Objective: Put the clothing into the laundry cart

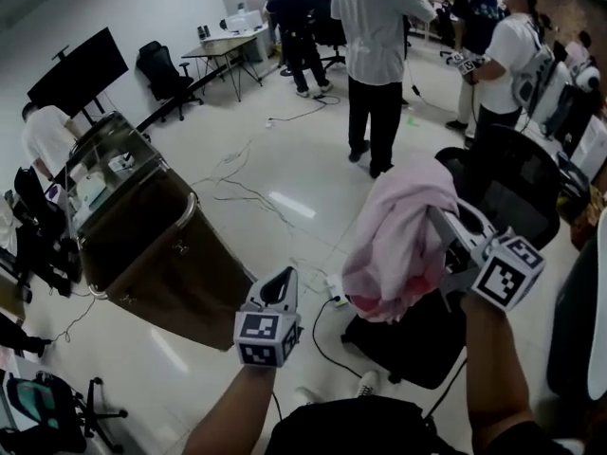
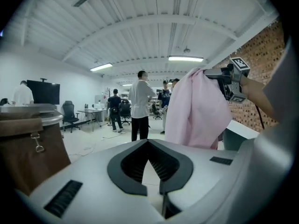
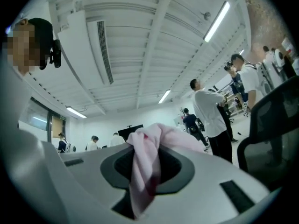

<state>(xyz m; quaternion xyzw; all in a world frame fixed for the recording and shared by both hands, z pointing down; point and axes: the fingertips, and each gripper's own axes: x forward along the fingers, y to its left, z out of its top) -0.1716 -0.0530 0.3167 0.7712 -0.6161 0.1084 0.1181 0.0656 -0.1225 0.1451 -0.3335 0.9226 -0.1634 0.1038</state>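
Laundry cart (image 1: pixel 152 245) as reference. Left gripper (image 1: pixel 282 277) just right of cart. Farther right, clothing (image 1: pixel 398 245) hangs from right gripper (image 1: pixel 444 224), above office chair (image 1: pixel 517 192). Desk (image 1: pixel 223 47) and standing person (image 1: pixel 375 55) behind cart, rightward.

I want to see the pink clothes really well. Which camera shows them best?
The left gripper view: there the pink garment hangs spread out, side-on, from the right gripper, with most of its length showing. The head view looks down on it as a bunched heap. The right gripper view shows only a pinched fold between the jaws.
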